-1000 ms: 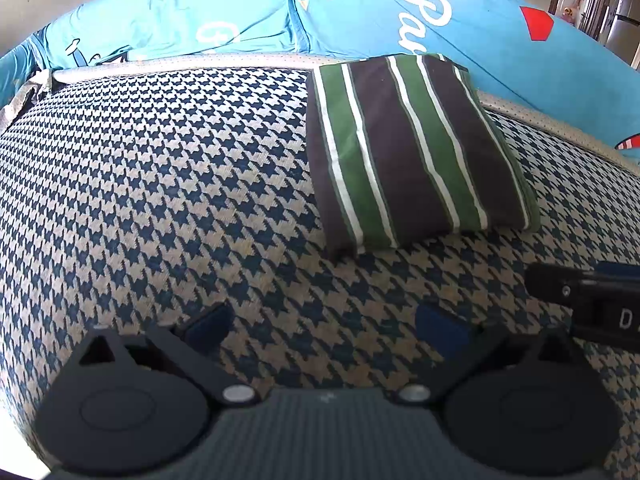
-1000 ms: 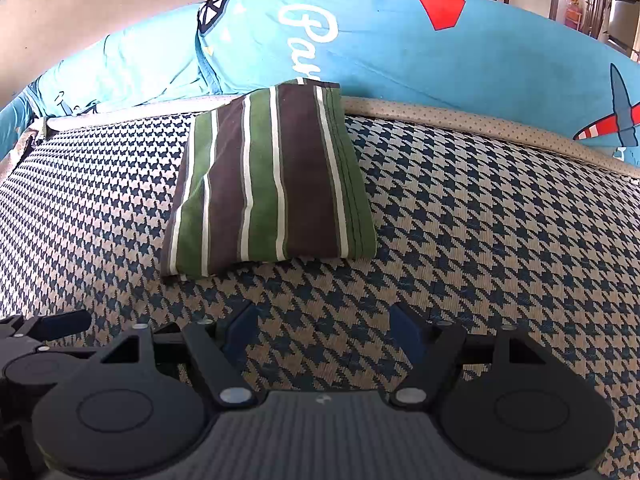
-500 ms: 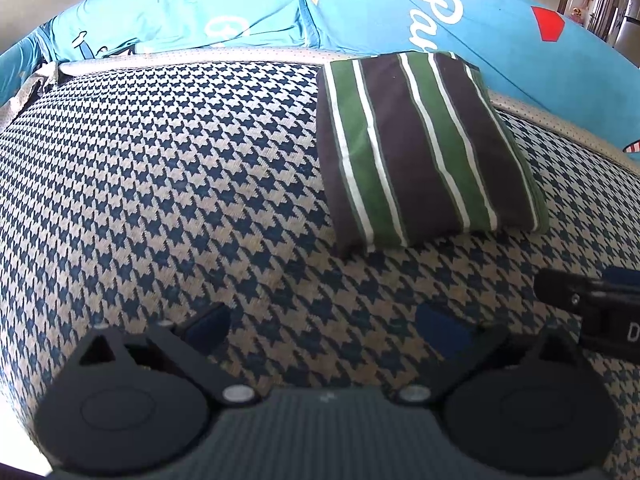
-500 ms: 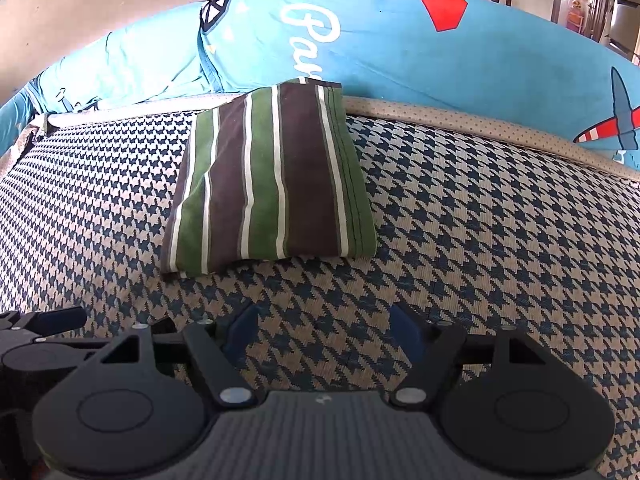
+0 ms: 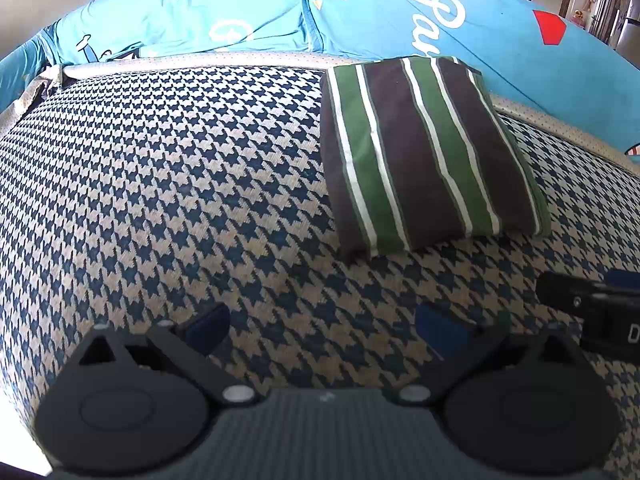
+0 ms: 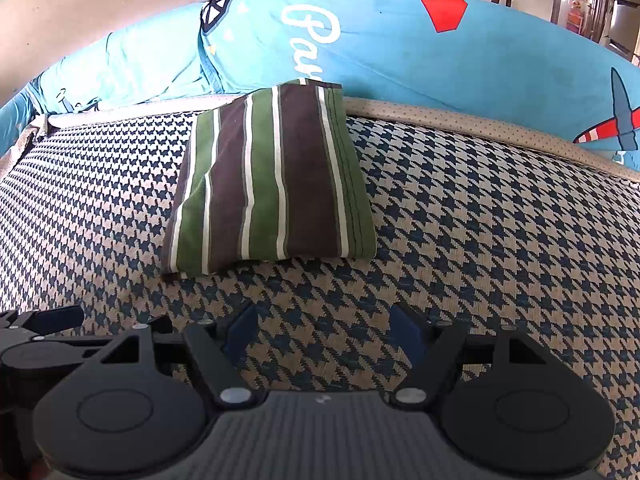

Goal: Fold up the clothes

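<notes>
A folded garment (image 5: 428, 152) with green, brown and white stripes lies flat on the houndstooth seat (image 5: 180, 184), its far edge against the blue cushions. The same folded garment (image 6: 272, 184) sits just ahead of my right gripper (image 6: 322, 332), which stands open above the seat with nothing between its blue pads. My left gripper (image 5: 324, 328) is also open and empty, hovering over bare seat to the left of the garment. Part of the right gripper (image 5: 592, 304) shows at the right edge of the left wrist view.
Blue printed cushions (image 6: 400, 52) line the back of the seat, with a beige dotted piping strip (image 6: 480, 124) below them. The seat (image 6: 500, 240) stretches wide on both sides of the garment. A doorway and furniture (image 6: 592, 4) show far right.
The left wrist view has shifted slightly, so the garment sits a little further right and lower in it. The right view is unchanged, and both grippers stay open.
</notes>
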